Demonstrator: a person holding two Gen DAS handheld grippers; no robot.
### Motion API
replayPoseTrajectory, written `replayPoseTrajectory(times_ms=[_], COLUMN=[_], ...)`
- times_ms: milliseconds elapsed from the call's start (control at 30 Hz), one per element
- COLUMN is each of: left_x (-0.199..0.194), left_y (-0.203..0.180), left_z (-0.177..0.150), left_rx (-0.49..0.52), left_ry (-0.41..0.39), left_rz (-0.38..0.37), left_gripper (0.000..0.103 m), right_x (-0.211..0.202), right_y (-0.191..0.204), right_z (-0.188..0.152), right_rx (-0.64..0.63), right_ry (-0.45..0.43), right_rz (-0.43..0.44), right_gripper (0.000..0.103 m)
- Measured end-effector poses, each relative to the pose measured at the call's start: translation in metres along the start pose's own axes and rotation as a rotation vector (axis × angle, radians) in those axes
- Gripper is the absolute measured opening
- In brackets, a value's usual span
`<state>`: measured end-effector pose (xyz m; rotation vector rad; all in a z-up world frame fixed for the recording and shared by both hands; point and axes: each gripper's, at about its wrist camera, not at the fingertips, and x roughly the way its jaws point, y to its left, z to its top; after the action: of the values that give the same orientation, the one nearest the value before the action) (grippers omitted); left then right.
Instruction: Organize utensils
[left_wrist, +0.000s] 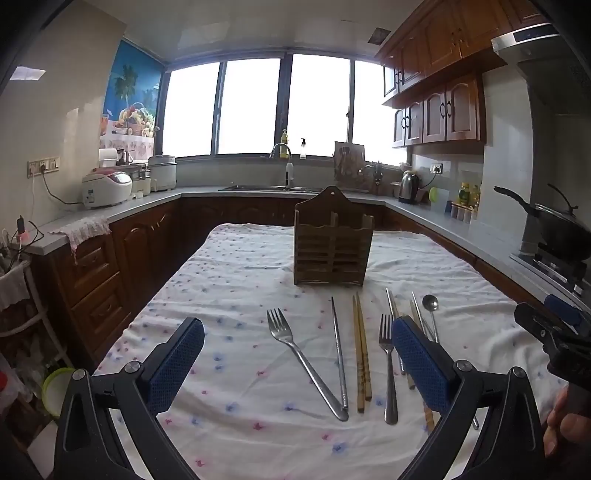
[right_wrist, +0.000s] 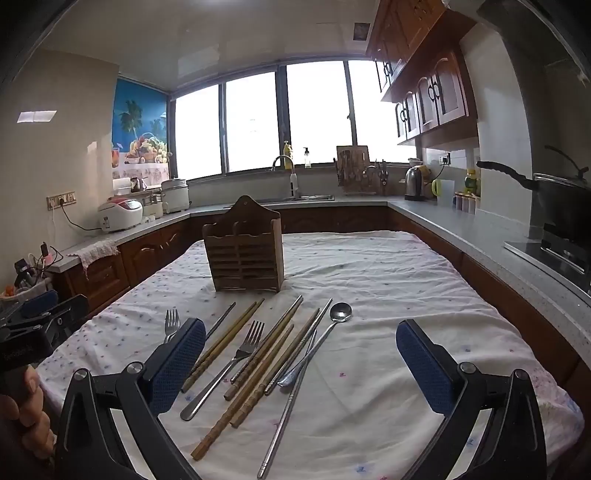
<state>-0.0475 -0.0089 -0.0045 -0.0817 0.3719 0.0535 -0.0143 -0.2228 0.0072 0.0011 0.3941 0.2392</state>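
Utensils, namely forks (left_wrist: 295, 354), chopsticks (right_wrist: 236, 338) and a spoon (right_wrist: 325, 334), lie on the table (left_wrist: 236, 417) ahead of both gaping, empty units: left hand-held gripper (left_wrist: 297, 363), right hand-held gripper (right_wrist: 301, 363). Beyond them stands the wooden holder (left_wrist: 332, 243).

Left gripper (left_wrist: 297, 360): jaws spread wide, blue pads (left_wrist: 179, 363) facing each other, nothing between them; held level, aimed forward, raised off the worktop. Right gripper (right_wrist: 301, 360): same condition, jaws wide apart and holding nothing. Each unit appears at the edge of the other's view, side by side. Right hand (left_wrist: 565, 421) is wrapped on its handle at the frame edge; left hand (right_wrist: 22, 417) likewise, fingers curled, though the grip itself is probably only partly visible.
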Motion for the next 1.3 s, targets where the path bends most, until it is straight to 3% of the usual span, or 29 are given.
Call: replayPoseTrajectory(times_ms=[1300], left_x=[0.0089], left_y=[-0.0016], left_z=[-0.0027], left_rx=[0.003], left_ry=[0.014], left_rz=[-0.013], left_gripper=[0.102], right_x=[-0.0025], right_y=[-0.0013], right_z=[-0.0022], right_rx=[0.006], right_ry=[-0.019], right_rz=[0.001], right_gripper=[0.103])
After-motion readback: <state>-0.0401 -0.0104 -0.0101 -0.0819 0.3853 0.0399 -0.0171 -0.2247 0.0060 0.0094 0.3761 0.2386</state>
